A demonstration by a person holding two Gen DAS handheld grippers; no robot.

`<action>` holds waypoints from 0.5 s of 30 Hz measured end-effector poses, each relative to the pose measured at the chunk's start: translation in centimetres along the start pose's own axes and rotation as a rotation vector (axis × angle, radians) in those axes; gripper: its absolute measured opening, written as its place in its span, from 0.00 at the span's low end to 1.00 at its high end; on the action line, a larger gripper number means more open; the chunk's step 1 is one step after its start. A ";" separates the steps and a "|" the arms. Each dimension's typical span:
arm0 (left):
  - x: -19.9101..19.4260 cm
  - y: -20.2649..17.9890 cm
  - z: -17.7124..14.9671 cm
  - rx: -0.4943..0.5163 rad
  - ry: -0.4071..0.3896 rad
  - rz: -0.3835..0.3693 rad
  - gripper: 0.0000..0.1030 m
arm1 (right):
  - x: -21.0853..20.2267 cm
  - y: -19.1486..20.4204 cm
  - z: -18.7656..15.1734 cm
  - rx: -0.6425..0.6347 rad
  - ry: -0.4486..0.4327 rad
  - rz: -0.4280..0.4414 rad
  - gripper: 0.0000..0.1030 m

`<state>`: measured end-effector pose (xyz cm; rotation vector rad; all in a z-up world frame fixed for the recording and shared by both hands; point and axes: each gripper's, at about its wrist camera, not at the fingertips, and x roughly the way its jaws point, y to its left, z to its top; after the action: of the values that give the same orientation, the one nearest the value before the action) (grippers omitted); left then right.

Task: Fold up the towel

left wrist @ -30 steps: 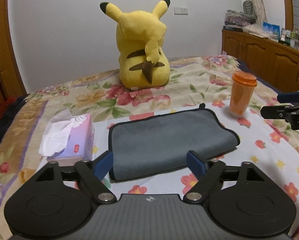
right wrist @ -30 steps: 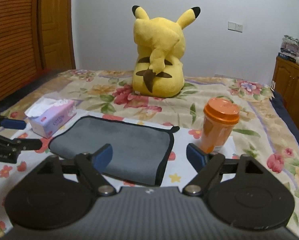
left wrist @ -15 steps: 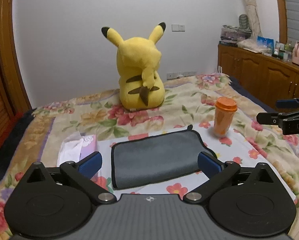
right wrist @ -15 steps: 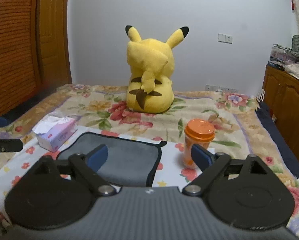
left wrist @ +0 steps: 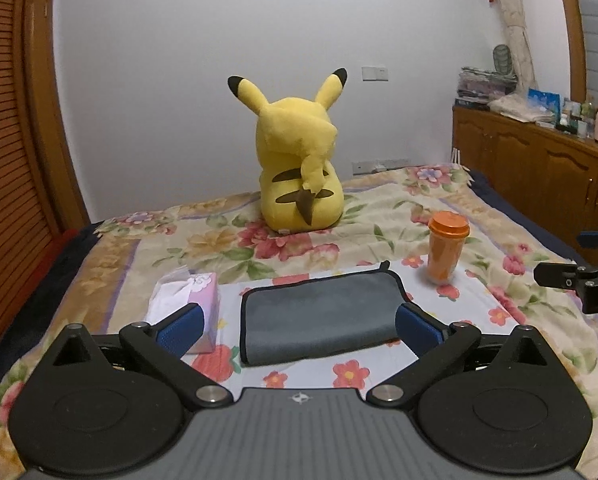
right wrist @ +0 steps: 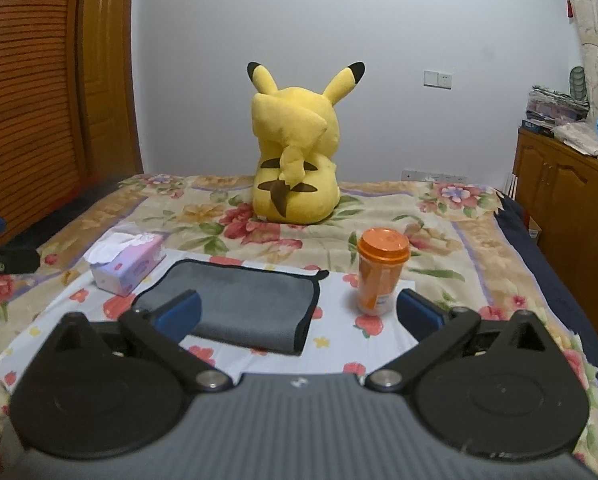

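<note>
A grey towel (left wrist: 319, 316) with black edging lies folded flat on the floral bedspread; it also shows in the right wrist view (right wrist: 239, 304). My left gripper (left wrist: 299, 330) is open and empty, held back from and above the towel's near edge. My right gripper (right wrist: 299, 314) is open and empty, also back from the towel, toward its right end. The right gripper's fingers show at the right edge of the left wrist view (left wrist: 579, 276). The left gripper's fingers show at the left edge of the right wrist view (right wrist: 3, 260).
A tissue box (left wrist: 187, 300) sits left of the towel. An orange lidded cup (left wrist: 445, 246) stands at its right. A yellow plush toy (left wrist: 299, 168) sits behind, near the wall. Wooden cabinets (left wrist: 539, 160) line the right side, a slatted door the left.
Both grippers have pulled back and up from the towel, so the towel, cup and tissue box look smaller and farther. The towel has not moved.
</note>
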<state>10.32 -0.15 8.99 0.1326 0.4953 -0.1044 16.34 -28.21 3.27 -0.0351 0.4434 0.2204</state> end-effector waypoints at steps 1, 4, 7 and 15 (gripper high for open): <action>-0.4 -0.1 -0.2 0.002 -0.001 0.005 1.00 | -0.3 0.0 -0.1 0.002 0.000 0.002 1.00; -1.6 -0.5 -0.8 0.017 0.000 0.014 1.00 | -1.3 0.4 -0.5 0.007 -0.003 0.004 1.00; -2.5 -0.7 -1.6 0.012 -0.001 0.002 1.00 | -2.4 0.7 -0.7 0.016 -0.014 0.012 1.00; -4.4 -1.6 -3.0 0.011 -0.001 -0.018 1.00 | -4.5 1.8 -1.4 0.012 -0.035 0.028 1.00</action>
<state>4.82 -0.96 8.30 0.1393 0.4946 -0.1248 11.38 -27.48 3.95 -0.0130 0.4104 0.2454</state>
